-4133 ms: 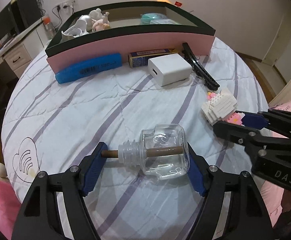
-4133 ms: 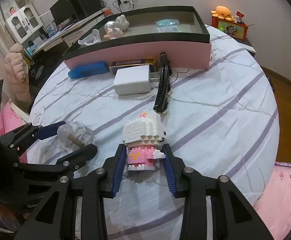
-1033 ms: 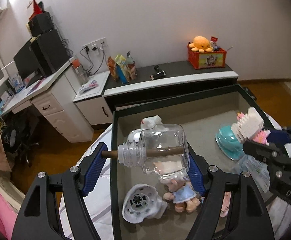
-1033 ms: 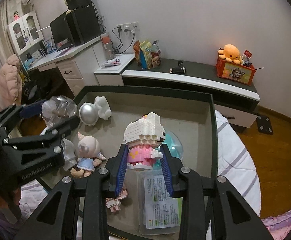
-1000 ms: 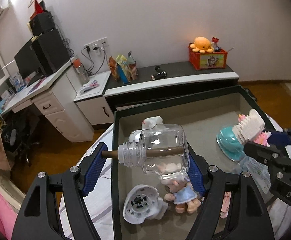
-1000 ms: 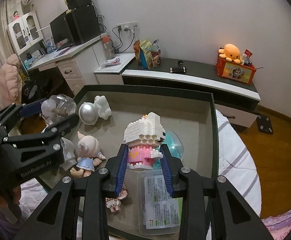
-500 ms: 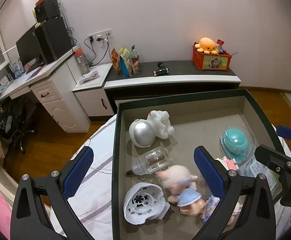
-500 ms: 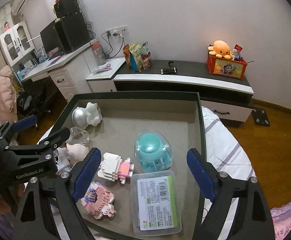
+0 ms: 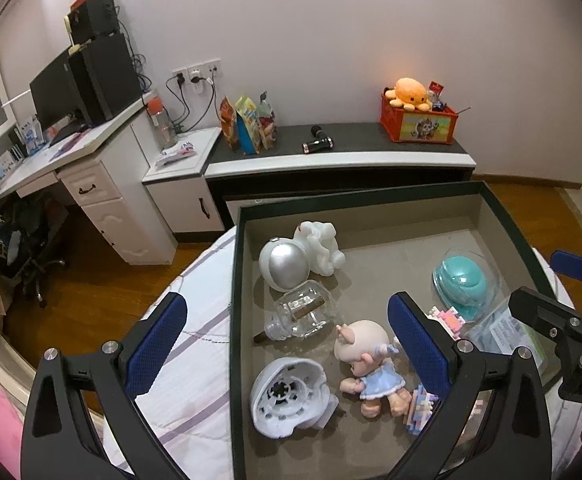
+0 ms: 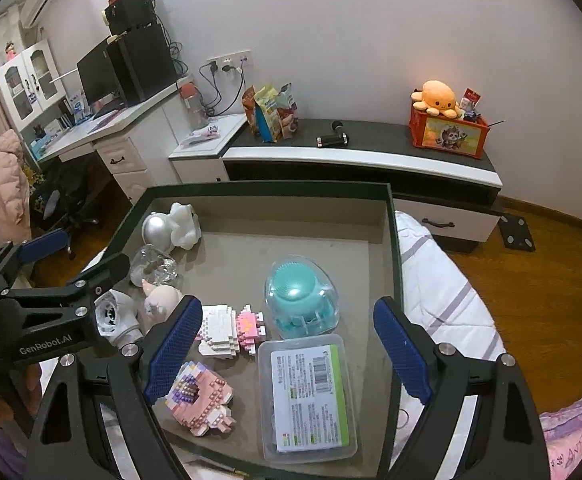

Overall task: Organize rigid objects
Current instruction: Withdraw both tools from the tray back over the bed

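Both cameras ride the grippers, tilted steeply down and close above the dark-rimmed shallow tray (image 9: 236, 280) (image 10: 393, 264); the left view hangs over its left edge, the right view over its right half; both share the tray floor, the clear glass bottle (image 9: 303, 314) (image 10: 155, 266), and the far white-and-black low cabinet (image 9: 339, 160) (image 10: 363, 156).
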`<state>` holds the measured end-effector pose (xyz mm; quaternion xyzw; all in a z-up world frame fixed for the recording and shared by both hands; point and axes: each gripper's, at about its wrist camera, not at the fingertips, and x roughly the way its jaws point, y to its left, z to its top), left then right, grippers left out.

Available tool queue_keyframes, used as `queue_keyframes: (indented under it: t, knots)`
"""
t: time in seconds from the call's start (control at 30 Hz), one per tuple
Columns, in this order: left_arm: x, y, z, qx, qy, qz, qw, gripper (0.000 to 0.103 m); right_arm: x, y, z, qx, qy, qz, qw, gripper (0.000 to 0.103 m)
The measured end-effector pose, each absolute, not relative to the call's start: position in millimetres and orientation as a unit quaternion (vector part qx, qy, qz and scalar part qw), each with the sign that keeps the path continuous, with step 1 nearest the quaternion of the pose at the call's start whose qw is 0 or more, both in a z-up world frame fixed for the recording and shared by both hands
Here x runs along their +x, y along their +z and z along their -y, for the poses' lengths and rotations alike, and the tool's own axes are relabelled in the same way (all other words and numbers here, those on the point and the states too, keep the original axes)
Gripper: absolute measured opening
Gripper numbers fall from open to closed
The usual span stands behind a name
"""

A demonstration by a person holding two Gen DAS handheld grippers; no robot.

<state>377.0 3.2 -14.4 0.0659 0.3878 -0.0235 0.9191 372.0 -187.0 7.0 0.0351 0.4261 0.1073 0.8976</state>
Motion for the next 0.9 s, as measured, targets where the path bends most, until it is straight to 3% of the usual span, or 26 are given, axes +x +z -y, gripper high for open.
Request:
queue_keyframes:
  t: [0.47, 0.9]
  knots:
    - [256.7, 56.1, -26.6, 0.06, -0.012, -0.308, 0.949, 0.103, 261.9, 90.5, 174.4, -0.002, 0.096, -0.354, 0.93, 0.089]
    - [132.1, 58.4, -35.9, 0.06, -0.006, -0.266, 0.962, 0.103, 132.1, 106.6, 160.4, -0.022, 0.098, -0.32, 0.942, 0.089]
